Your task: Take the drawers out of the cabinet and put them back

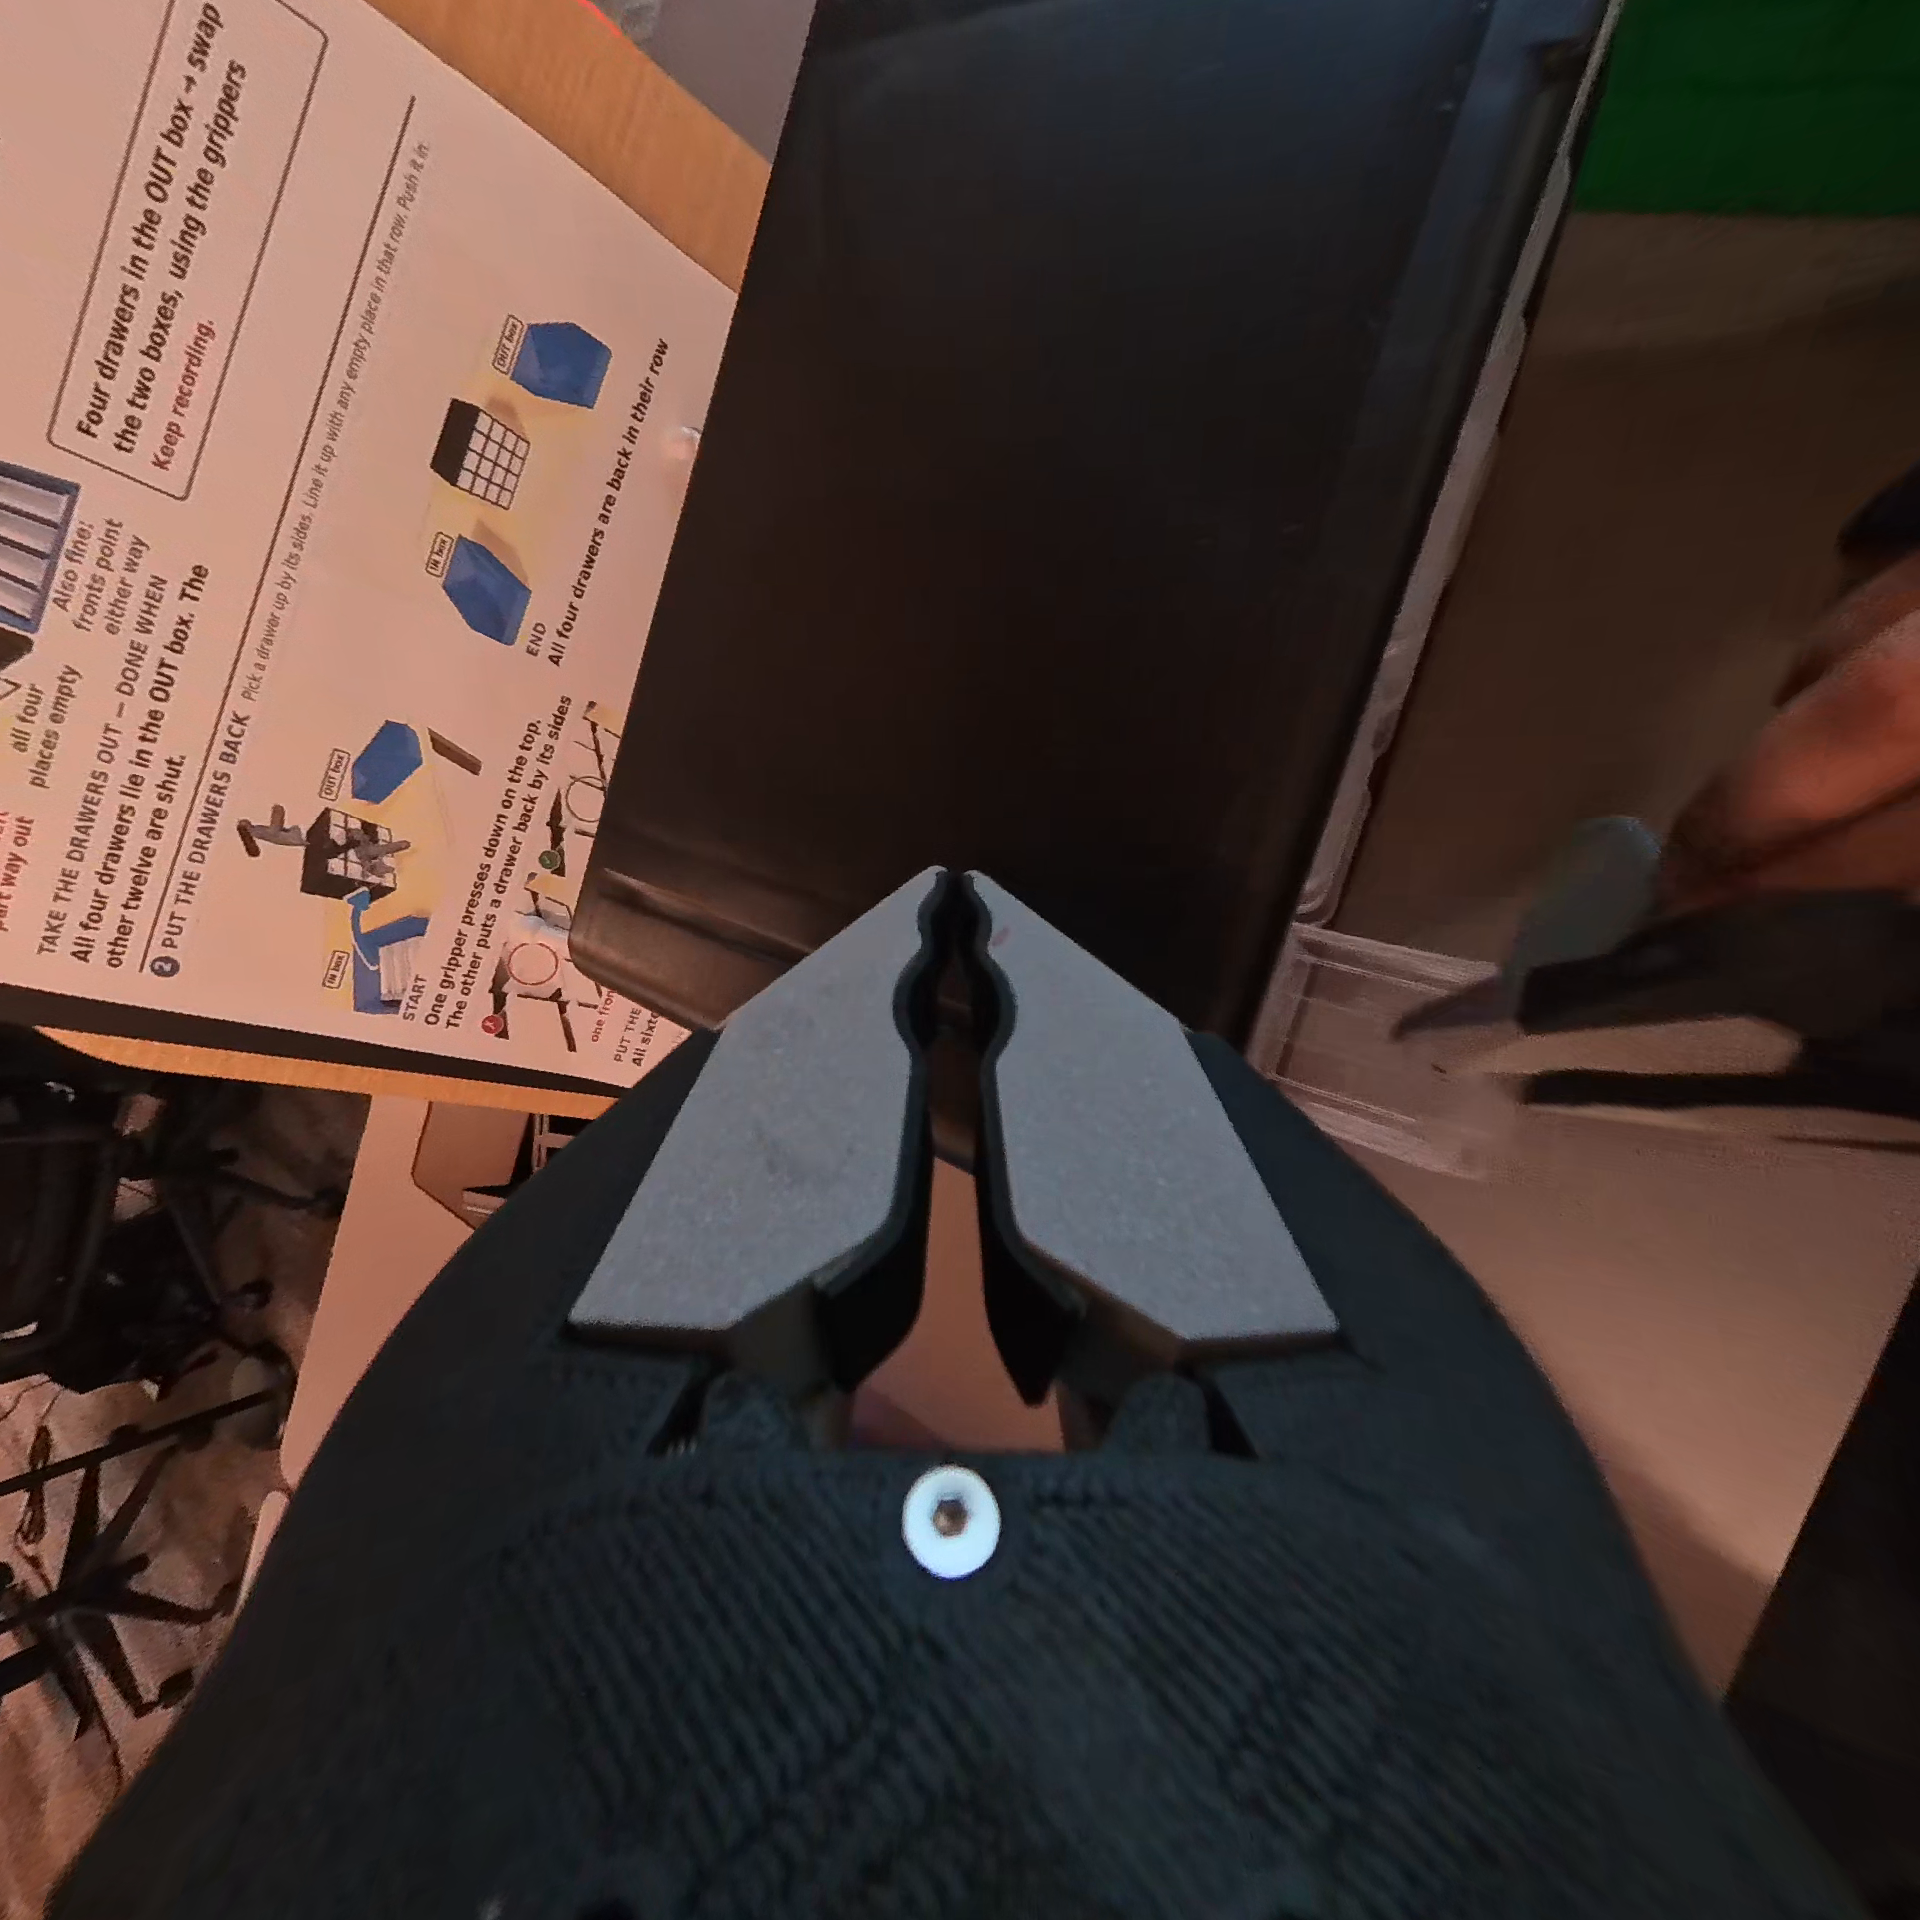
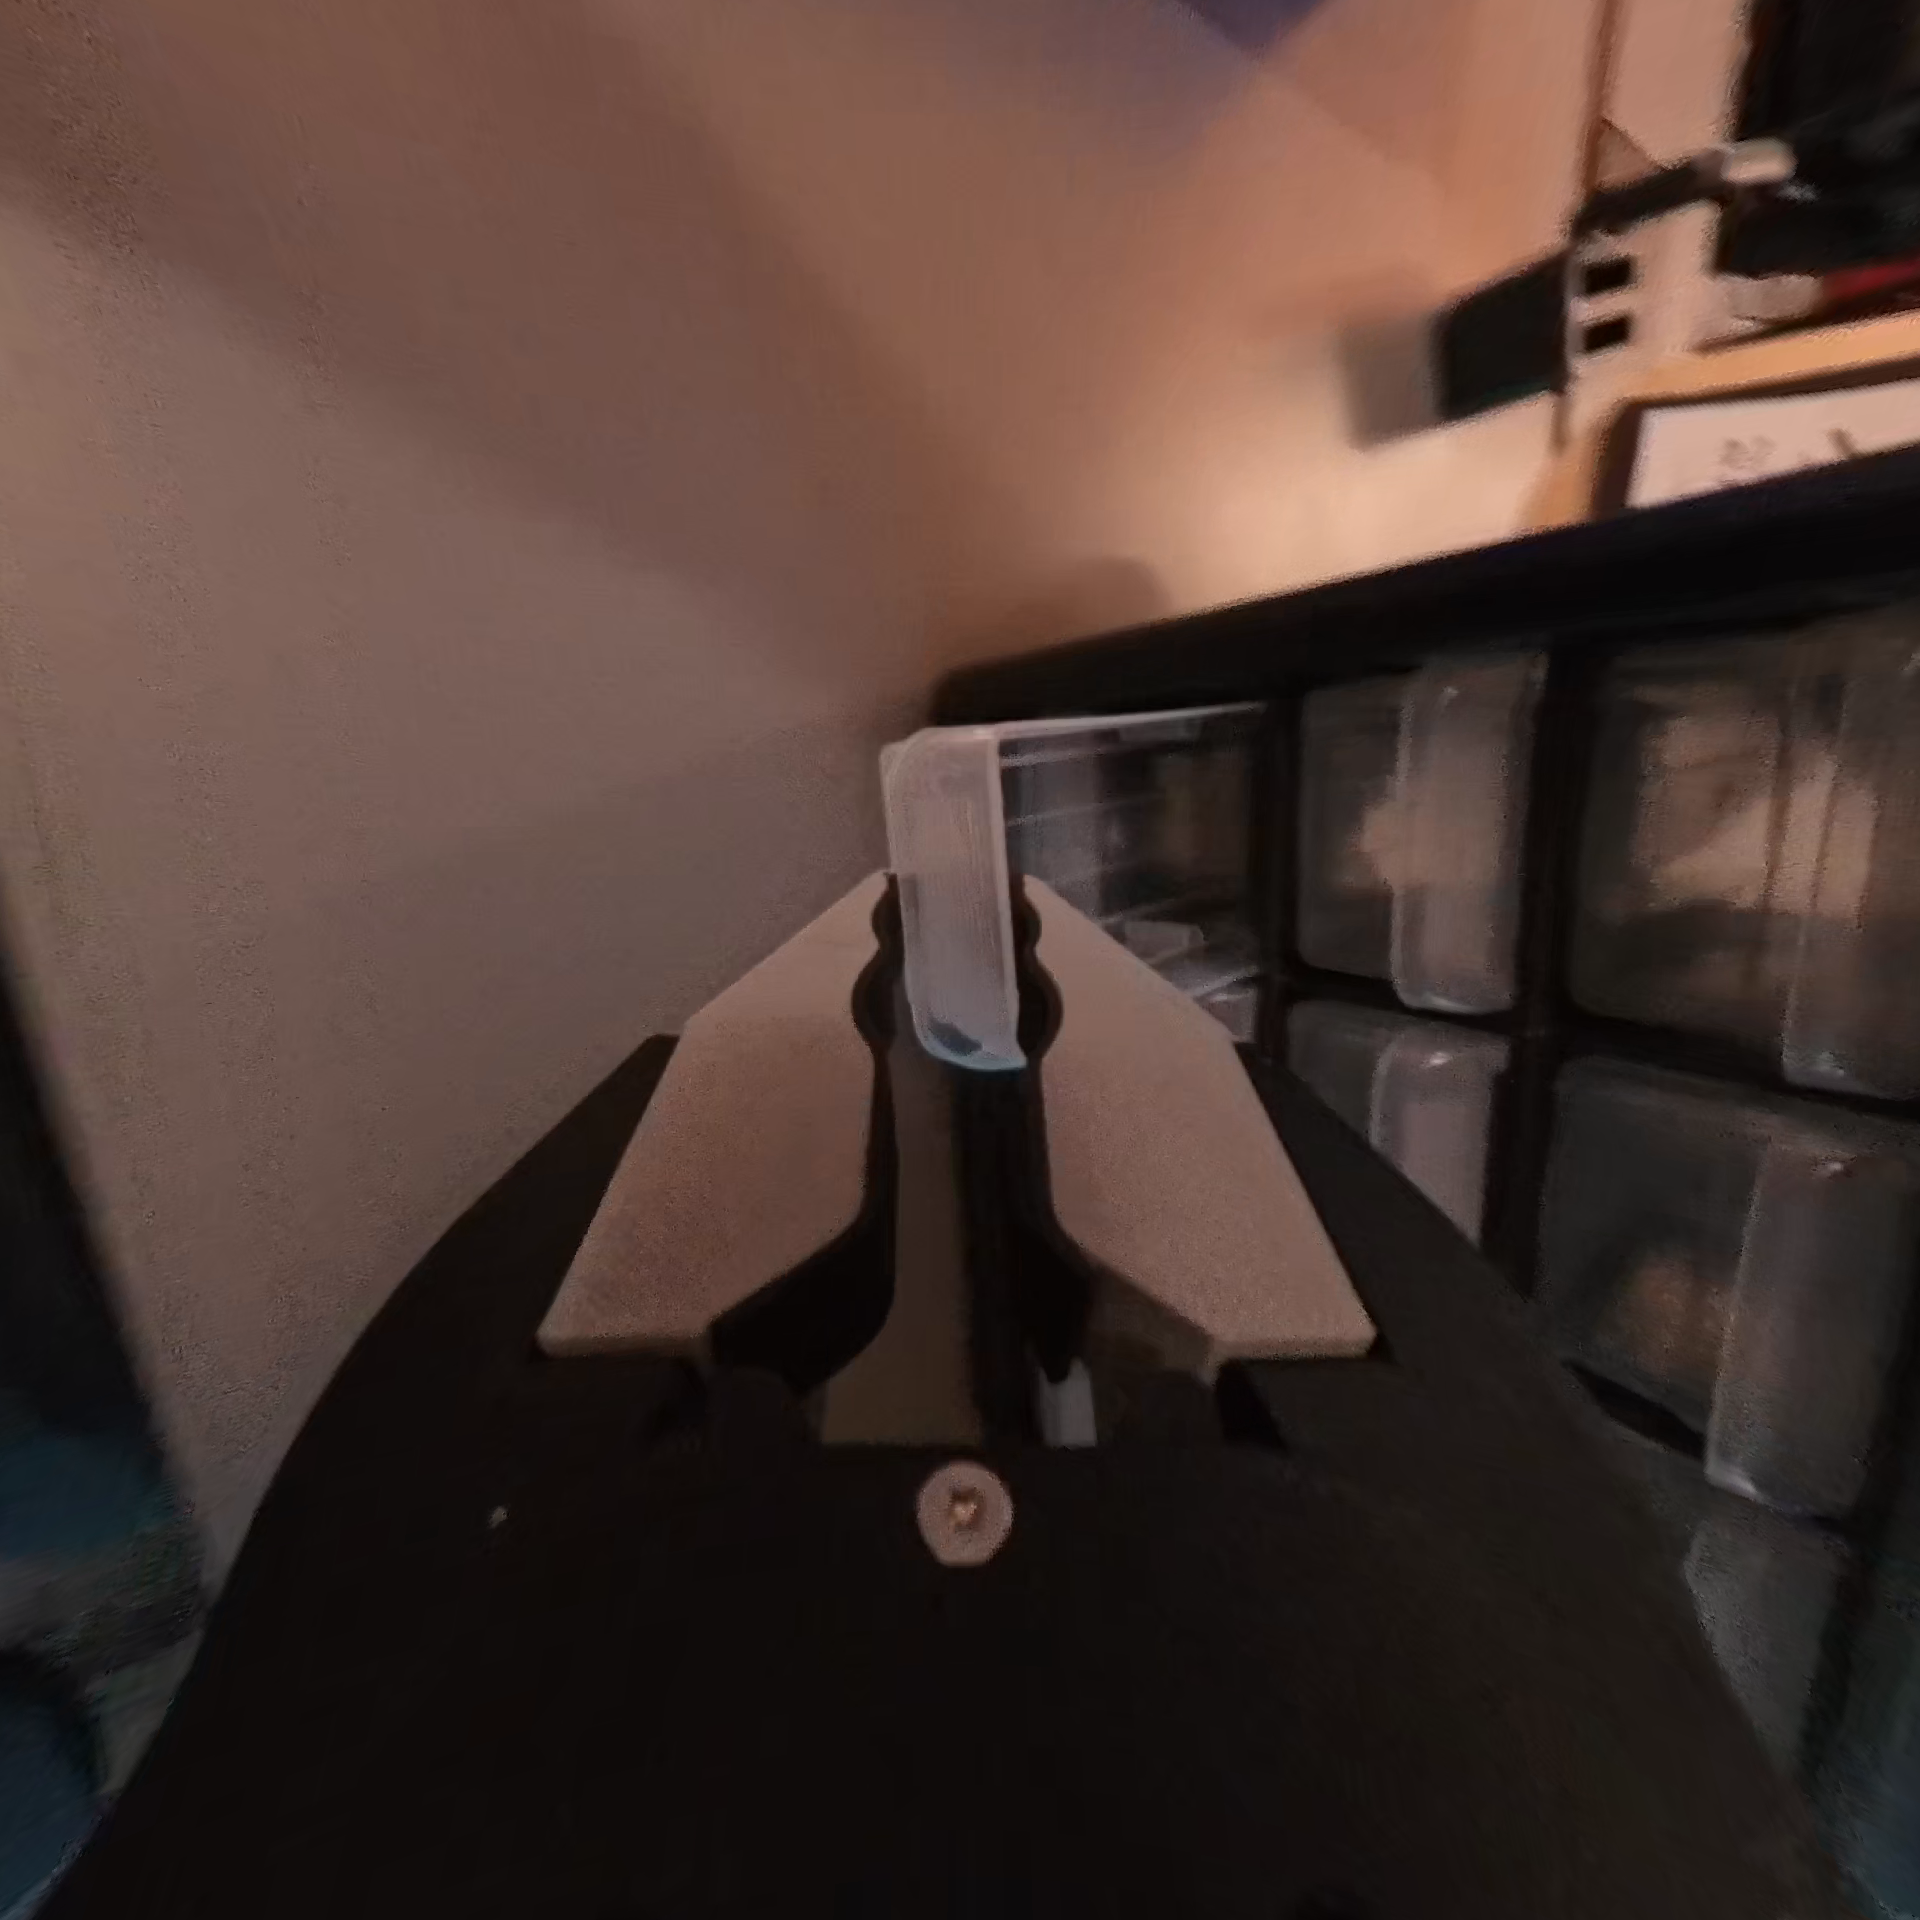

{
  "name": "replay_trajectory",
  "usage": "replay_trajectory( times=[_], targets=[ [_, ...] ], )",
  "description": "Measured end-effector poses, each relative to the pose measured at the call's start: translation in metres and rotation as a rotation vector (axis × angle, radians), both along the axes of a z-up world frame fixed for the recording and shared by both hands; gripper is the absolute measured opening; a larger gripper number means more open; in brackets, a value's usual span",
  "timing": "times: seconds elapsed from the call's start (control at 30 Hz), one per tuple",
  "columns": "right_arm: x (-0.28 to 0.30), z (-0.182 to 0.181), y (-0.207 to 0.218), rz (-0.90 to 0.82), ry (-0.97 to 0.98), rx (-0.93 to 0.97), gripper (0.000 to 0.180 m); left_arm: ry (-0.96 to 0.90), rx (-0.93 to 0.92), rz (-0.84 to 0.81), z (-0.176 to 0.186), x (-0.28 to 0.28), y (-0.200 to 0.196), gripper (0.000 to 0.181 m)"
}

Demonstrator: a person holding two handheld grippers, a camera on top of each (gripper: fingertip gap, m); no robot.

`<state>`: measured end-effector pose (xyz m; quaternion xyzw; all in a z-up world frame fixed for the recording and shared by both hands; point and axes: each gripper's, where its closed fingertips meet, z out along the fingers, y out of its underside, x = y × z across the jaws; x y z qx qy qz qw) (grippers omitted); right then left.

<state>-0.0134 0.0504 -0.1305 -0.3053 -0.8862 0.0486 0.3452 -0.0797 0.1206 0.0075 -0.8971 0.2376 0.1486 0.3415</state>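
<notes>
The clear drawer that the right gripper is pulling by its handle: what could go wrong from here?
1. The right gripper pinches only the thin handle of the clear drawer, so it may slip off.
2. The drawer is partly out of the black cabinet; a crooked pull may jam it.
3. The left gripper, shut, rests on the cabinet's top; if it slides, the cabinet may shift.

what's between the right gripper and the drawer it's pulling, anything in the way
Nothing visible. The right gripper is already shut on the handle of the clear drawer, which sticks partway out of the black cabinet, with open space in front of it.
</notes>
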Motion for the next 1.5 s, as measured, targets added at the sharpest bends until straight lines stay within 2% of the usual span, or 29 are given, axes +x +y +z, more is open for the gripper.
replay_trajectory(
  times=[0.1, 0.2, 0.3, 0.43, 0.5, 0.53, 0.57, 0.6, 0.67, 0.7, 0.73, 0.77, 0.83, 0.9, 1.0, 1.2, 1.5],
  targets=[
    [-0.009, 0.000, 0.012, -0.040, 0.015, 0.027, 0.018, 0.007, -0.002, 0.011, 0.000, 0.000, 0.000, 0.000],
    [-0.004, 0.020, -0.001, 0.004, 0.051, -0.094, 0.022, 0.009, -0.009, 0.016, 0.000, 0.000, 0.000, 0.000],
    [0.019, 0.036, -0.026, 0.088, 0.001, -0.266, 0.020, 0.018, -0.015, 0.016, 0.000, 0.000, 0.000, 0.000],
    [0.069, 0.033, -0.082, 0.362, -0.228, -0.500, 0.015, 0.035, 0.001, 0.013, 0.000, 0.000, 0.002, 0.000],
    [0.095, 0.028, -0.105, 0.541, -0.336, -0.567, 0.007, 0.022, 0.006, 0.024, 0.000, 0.000, 0.003, 0.000],
    [0.097, 0.025, -0.106, 0.572, -0.341, -0.572, 0.000, 0.011, 0.007, 0.030, 0.000, 0.000, 0.003, 0.000],
    [0.087, 0.020, -0.100, 0.542, -0.322, -0.564, 0.000, 0.007, 0.009, 0.029, 0.000, 0.000, 0.003, 0.000],
    [0.066, 0.014, -0.085, 0.437, -0.274, -0.542, 0.000, 0.008, 0.011, 0.027, 0.000, 0.000, 0.003, 0.000],
    [-0.001, 0.001, -0.001, -0.041, -0.080, -0.343, 0.000, 0.009, 0.010, 0.030, 0.000, 0.000, 0.002, 0.000],
    [-0.011, -0.006, 0.031, -0.214, -0.068, -0.257, 0.000, 0.012, 0.005, 0.032, 0.000, 0.000, 0.003, 0.000],
    [-0.010, -0.013, 0.027, -0.196, -0.094, -0.275, 0.000, 0.015, 0.002, 0.033, 0.000, 0.000, 0.003, 0.000],
    [-0.005, -0.014, 0.004, -0.087, -0.106, -0.342, 0.000, 0.021, -0.002, 0.035, 0.000, 0.000, 0.003, 0.000],
    [0.002, -0.009, -0.013, 0.001, -0.056, -0.347, 0.000, 0.038, -0.002, 0.033, 0.000, 0.000, 0.003, 0.000],
    [0.008, -0.007, -0.006, -0.026, -0.020, -0.315, 0.000, 0.043, 0.005, 0.031, 0.000, 0.000, 0.003, 0.000],
    [0.022, -0.004, -0.004, -0.057, 0.002, -0.416, 0.000, 0.010, 0.025, 0.035, 0.000, 0.000, 0.003, 0.000],
    [0.051, 0.003, 0.019, -0.128, 0.102, -0.476, 0.000, -0.049, 0.074, 0.042, 0.000, 0.000, 0.003, 0.000],
    [0.090, 0.027, 0.051, -0.196, 0.242, -0.525, 0.000, -0.026, 0.085, 0.060, 0.001, 0.000, 0.003, 0.000]
  ],
)
